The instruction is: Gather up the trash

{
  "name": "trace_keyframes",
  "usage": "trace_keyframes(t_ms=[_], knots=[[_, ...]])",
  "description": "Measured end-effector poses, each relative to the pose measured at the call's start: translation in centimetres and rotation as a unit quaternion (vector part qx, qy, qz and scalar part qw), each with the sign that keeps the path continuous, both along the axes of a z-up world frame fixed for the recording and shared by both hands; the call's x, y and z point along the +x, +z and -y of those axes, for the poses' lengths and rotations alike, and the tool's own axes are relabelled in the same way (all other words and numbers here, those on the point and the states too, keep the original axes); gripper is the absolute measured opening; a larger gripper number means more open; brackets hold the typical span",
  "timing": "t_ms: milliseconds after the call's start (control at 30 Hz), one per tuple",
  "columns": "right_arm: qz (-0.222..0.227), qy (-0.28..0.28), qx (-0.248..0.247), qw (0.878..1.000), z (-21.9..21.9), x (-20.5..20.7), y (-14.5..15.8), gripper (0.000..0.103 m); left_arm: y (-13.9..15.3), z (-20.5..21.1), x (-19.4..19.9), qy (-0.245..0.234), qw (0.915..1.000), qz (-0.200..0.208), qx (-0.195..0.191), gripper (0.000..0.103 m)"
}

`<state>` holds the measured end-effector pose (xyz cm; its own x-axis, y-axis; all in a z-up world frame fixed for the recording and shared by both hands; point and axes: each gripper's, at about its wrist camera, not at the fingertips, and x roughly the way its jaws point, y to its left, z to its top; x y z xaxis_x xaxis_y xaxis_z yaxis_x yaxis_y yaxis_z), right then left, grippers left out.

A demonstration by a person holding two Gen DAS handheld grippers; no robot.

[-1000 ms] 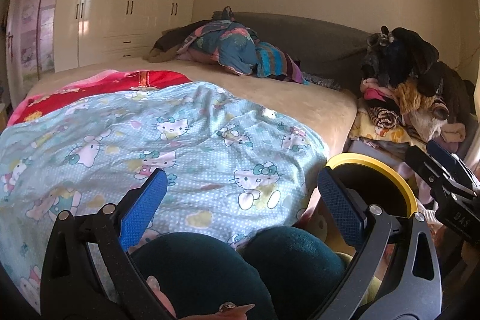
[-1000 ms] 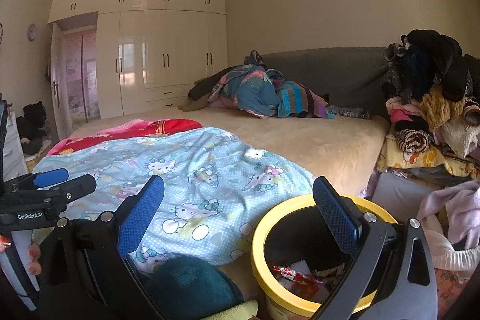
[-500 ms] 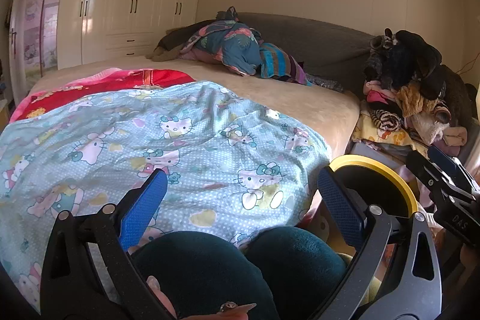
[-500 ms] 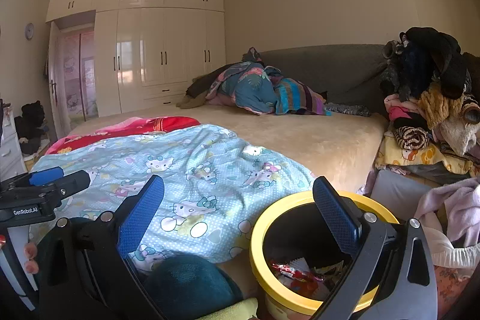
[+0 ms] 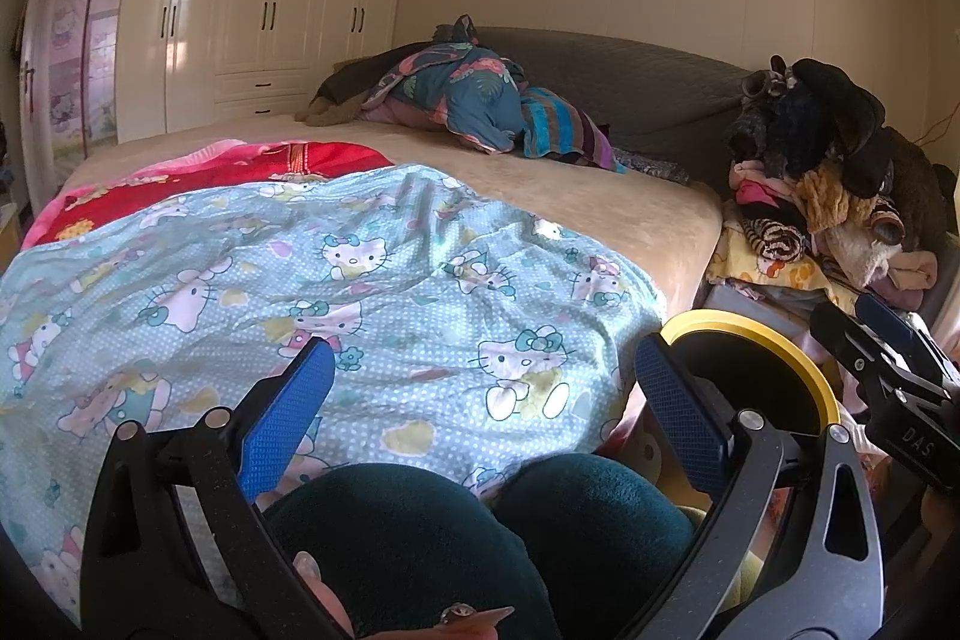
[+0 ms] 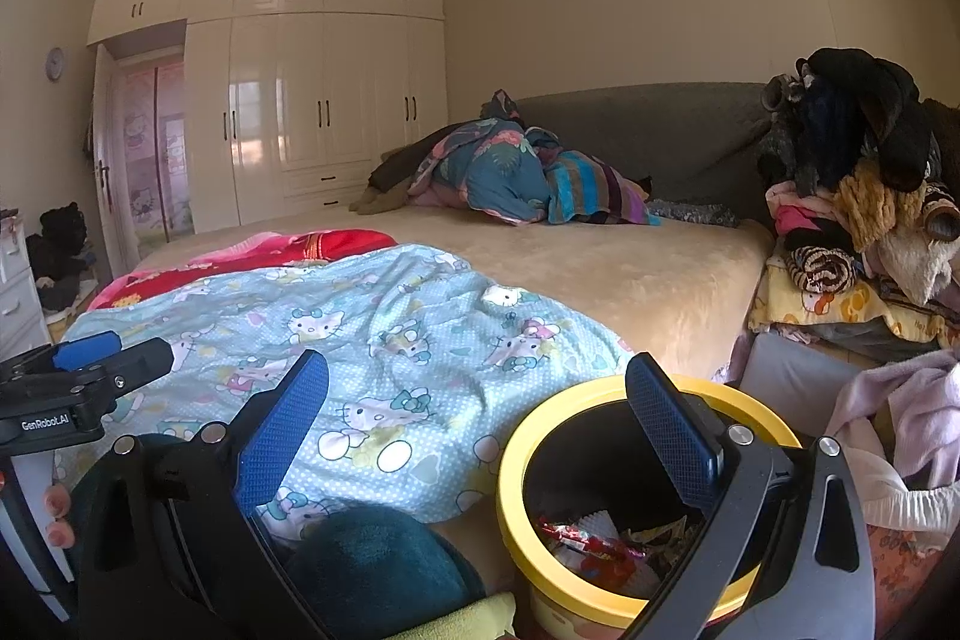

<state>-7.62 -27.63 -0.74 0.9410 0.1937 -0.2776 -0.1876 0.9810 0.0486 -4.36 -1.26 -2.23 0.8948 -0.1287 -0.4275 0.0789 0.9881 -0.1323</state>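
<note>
1. I have the yellow-rimmed bin [image 6: 606, 490] right at the bed's [image 6: 630, 274] edge, just beside my knees [image 5: 480, 538]. My guess is it is parked there so anything picked off the bedding drops straight in.
2. Trash [image 6: 600, 550] is already in the bin: red wrappers and crumpled white paper lie at the bottom, seen in the right wrist view.
3. The left gripper [image 5: 480, 412] sits low over my lap, pointing across the Hello Kitty quilt [image 5: 360, 280]. Its blue fingers [image 5: 288, 412] are spread wide with nothing between them and touch nothing.
4. The right gripper [image 6: 474, 436] hangs above the bin, one of its fingers [image 6: 672, 436] crossing the rim in the picture. It is also spread wide and empty.
5. I can't spot any loose trash on the quilt or the bare mattress from here.
6. The clothes pile [image 6: 858, 196] to the right looks like laundry, not trash, so I judge it stays.
</note>
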Motion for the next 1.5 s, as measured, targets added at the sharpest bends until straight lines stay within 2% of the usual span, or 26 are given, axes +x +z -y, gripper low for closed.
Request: trace_keyframes(t_ms=[900, 1100, 1233, 1300, 1333, 1400, 1467, 1500], knots=[[-0.005, -0.002, 0.0, 1.0, 0.2, 0.2, -0.2, 0.097, -0.1, -0.2, 0.1, 0.0, 1.0, -0.004, 0.002, 0.092], [-0.015, -0.004, -0.005, 1.0, -0.2, 0.9, -1.1, 0.097, -0.8, -0.5, 0.6, 0.032, 0.9989, -0.03, 0.015, 0.092], [-0.006, 0.011, -0.012, 1.0, -2.9, 2.4, -0.4, 0.097, -0.7, -2.3, 1.3, 0.065, 0.997, -0.041, -0.007, 0.092], [-0.013, 0.037, -0.001, 0.999, -5.8, 3.8, 0.5, 0.097, -0.3, -4.1, 1.5, 0.089, 0.9948, -0.042, -0.027, 0.092], [-0.022, 0.048, 0.0, 0.999, -7.3, 4.6, 0.9, 0.097, -0.1, -6.4, 1.6, 0.114, 0.992, -0.041, -0.038, 0.092], [-0.057, 0.086, -0.005, 0.995, -12.2, 6.6, 1.4, 0.097, 0.3, -9.7, 1.6, 0.161, 0.9854, -0.039, -0.041, 0.092], [-0.102, 0.121, -0.004, 0.987, -17.6, 8.5, 1.4, 0.097, 0.1, -15.8, 1.4, 0.252, 0.9665, -0.041, -0.028, 0.092], [-0.136, 0.146, -0.021, 0.98, -21.9, 9.5, 0.9, 0.097, -0.1, -18.1, 1.2, 0.285, 0.9571, -0.047, -0.022, 0.092]])
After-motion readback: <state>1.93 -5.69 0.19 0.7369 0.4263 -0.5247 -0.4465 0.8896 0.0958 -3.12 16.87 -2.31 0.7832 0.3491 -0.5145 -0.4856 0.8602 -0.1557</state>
